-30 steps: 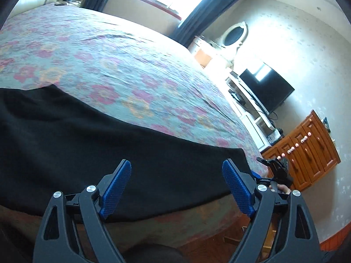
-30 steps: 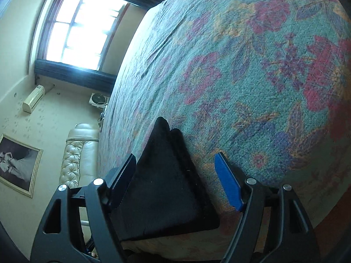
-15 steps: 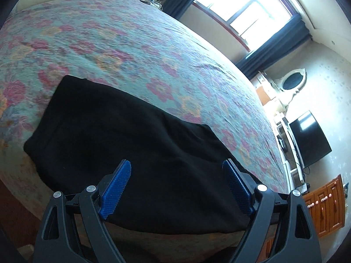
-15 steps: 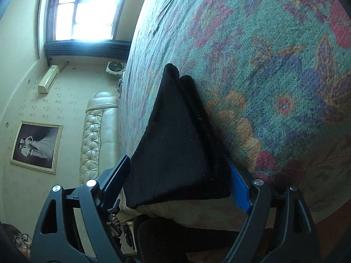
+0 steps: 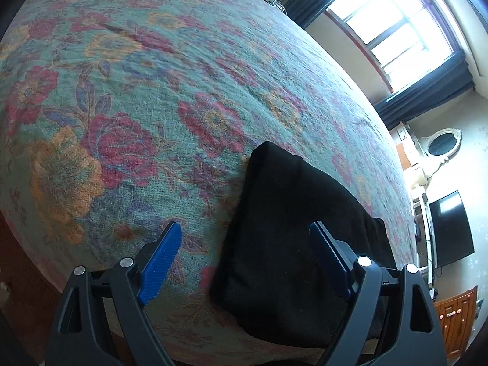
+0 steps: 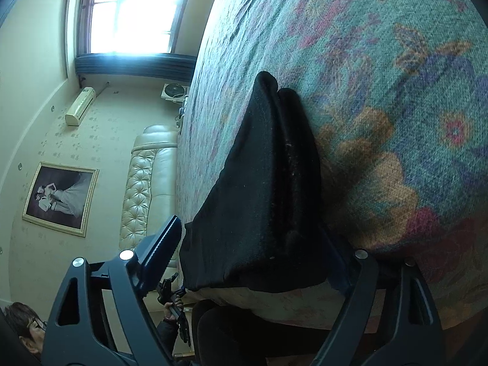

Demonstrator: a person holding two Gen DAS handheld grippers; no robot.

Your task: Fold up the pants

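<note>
The folded pants [image 5: 292,238] are plain black; the bedspread [image 5: 152,97] is teal-green with a floral pattern in red, pink, orange and purple-blue; the left tongs [image 5: 247,256] have a black frame and blue ribbed pads, as do the right tongs [image 6: 253,256]; the curtains [image 5: 427,91] are dark navy; the headboard [image 6: 143,183] is cream, tufted; the cabinet [image 5: 454,323] is orange-brown wood.

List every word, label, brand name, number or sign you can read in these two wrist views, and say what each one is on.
None: no legible text in either view.
Black pants: no tag or label showing.
Floral bedspread: pattern only.
Television: screen dark, no brand readable.
Wall air conditioner: any marking too small to read.
Framed photograph: a picture, no caption visible.
Left gripper and right gripper: no markings seen.
</note>
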